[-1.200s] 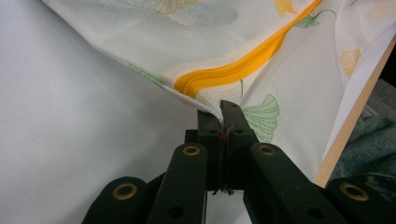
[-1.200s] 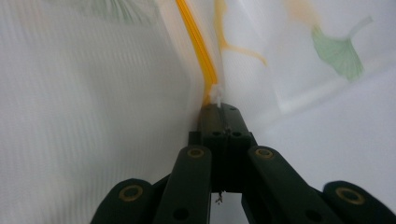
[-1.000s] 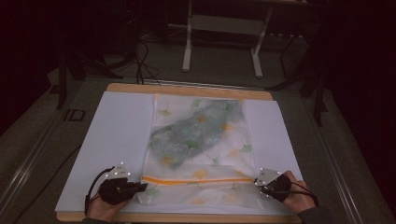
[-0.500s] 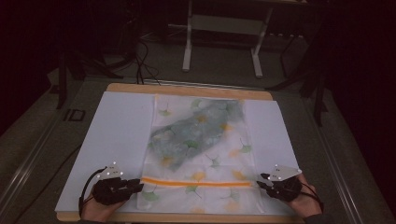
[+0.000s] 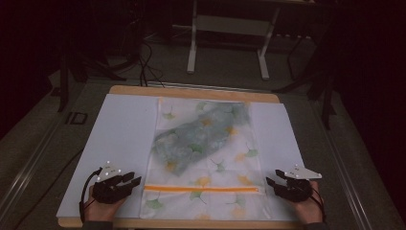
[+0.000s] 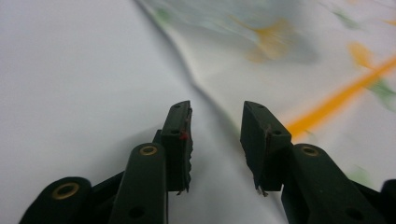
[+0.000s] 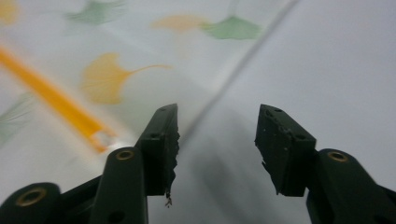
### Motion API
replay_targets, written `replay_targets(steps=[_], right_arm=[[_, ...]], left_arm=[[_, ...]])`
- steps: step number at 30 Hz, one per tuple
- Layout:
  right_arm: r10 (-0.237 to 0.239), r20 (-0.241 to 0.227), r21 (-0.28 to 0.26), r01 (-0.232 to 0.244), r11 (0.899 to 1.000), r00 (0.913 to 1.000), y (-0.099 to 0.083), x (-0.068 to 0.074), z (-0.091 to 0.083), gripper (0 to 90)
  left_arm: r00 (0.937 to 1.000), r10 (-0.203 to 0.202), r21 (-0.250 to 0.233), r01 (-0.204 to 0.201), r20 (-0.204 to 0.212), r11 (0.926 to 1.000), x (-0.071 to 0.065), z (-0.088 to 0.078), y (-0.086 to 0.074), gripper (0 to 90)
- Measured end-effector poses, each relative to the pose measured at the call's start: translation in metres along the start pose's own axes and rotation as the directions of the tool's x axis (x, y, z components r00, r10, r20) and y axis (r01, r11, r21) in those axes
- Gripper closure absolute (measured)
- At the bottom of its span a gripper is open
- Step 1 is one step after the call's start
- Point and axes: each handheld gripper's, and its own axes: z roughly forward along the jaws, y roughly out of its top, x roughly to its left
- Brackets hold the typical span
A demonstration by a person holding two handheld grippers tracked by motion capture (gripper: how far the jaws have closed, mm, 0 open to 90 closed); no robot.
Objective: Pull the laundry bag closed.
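High view: a translucent zip bag [image 5: 206,158] printed with ginkgo leaves lies flat on the white sheet [image 5: 119,139], orange zipper strip [image 5: 201,189] nearest the person. Left gripper [image 5: 131,181] and right gripper [image 5: 272,183] flank its near corners, jaws just opened, nothing between them.

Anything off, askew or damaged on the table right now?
Nothing damaged or spilled. The translucent leaf-print zip bag lies flat and square on the white sheet, orange zipper strip straight. The grey-green cloth inside it sits diagonally and bunched. Left gripper and right gripper are open, beside the bag's edges.
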Motion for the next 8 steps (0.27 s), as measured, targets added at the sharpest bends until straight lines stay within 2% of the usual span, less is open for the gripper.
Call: replay_targets(steps=[2,4,5,6,7,8], right_arm=[[0.05,0.032,-0.017,-0.05,0.999,0.9982,-0.002,-0.004,0.001,46.3],[0.097,0.078,-0.031,-0.095,0.995,0.9922,-0.003,-0.007,0.003,46.3],[0.122,0.09,-0.029,-0.119,0.992,0.9885,-0.004,-0.009,0.004,46.0],[0.138,0.106,-0.03,-0.136,0.99,0.9847,-0.004,-0.01,0.006,45.2],[0.148,0.124,-0.031,-0.145,0.989,0.9812,-0.004,-0.012,0.007,43.6],[0.148,0.124,-0.031,-0.145,0.989,0.9812,-0.004,-0.012,0.007,43.6]], left_arm=[[0.998,-0.006,-0.004,0.005,-0.063,1.0,0.003,0.005,0.002,58.7],[0.9966,-0.021,-0.007,0.02,-0.08,0.9998,0.005,0.006,0.002,55.0],[0.9916,-0.044,0.0,0.045,-0.121,0.999,0.009,0.008,0.003,53.7],[0.9916,-0.044,0.0,0.045,-0.121,0.999,0.009,0.008,0.003,53.5],[0.9852,-0.077,-0.005,0.077,-0.153,0.997,0.014,0.01,0.003,51.1],[0.9852,-0.077,-0.005,0.077,-0.153,0.997,0.014,0.01,0.003,49.2]])
